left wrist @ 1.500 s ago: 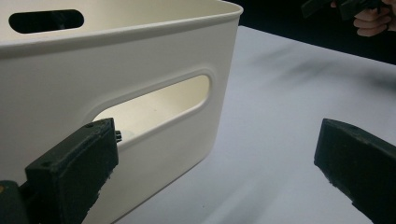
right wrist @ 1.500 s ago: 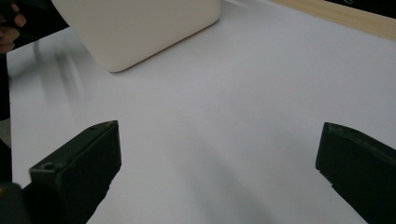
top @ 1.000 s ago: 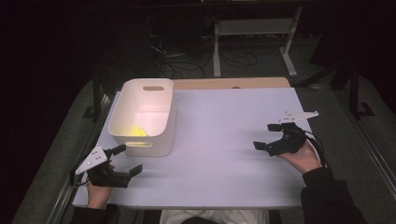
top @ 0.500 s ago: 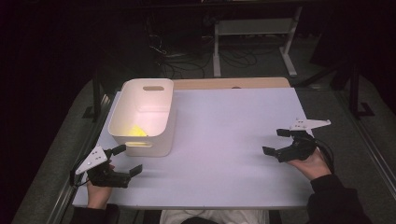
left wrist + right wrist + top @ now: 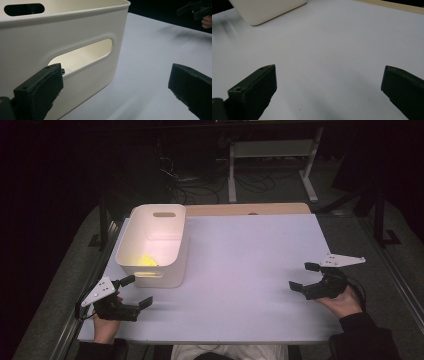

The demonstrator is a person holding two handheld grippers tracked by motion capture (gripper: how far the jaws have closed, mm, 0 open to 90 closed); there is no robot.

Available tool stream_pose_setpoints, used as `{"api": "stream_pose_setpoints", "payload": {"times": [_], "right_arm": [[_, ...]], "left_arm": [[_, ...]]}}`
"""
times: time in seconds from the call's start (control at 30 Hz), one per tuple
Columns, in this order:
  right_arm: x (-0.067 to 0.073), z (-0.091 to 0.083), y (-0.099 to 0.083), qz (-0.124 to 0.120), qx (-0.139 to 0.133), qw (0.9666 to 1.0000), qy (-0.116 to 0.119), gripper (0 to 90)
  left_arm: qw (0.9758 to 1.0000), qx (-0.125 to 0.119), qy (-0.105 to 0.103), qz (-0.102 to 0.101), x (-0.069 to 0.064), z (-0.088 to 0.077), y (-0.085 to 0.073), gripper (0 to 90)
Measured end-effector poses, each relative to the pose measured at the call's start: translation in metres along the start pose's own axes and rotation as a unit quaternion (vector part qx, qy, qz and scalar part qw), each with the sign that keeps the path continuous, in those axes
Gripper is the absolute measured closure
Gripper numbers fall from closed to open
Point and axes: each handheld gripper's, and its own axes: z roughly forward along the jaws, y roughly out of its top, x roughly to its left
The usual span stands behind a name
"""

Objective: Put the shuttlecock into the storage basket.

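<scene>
Resting low at the frame's lower corners, the left gripper (image 5: 135, 292) and right gripper (image 5: 302, 277) are held with jaws spread, empty; the white bin (image 5: 150, 270) is seen left of centre.

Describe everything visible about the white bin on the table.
The white bin is an open-topped, rounded-corner tub, apparently smooth plastic, with an oval handle slot in each end wall. It stands upright at the table's left side. Something yellow lies inside. The left gripper sits open just before its near wall, not touching.
</scene>
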Motion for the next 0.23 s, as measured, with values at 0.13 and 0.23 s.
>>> {"api": "stream_pose_setpoints", "payload": {"times": [0.13, 0.23], "right_arm": [[-0.0007, -0.0009, -0.0035, 0.003, 0.000, 1.0000, -0.002, 0.0], [-0.0014, -0.0005, -0.0056, 0.006, 0.003, 1.0000, -0.004, 0.0]], "left_arm": [[1.0000, 0.000, -0.001, 0.000, 0.0000, 0.0001, 0.0001, 0.0], [1.0000, 0.000, -0.001, -0.001, 0.0001, 0.0004, 0.0001, 0.0]]}}
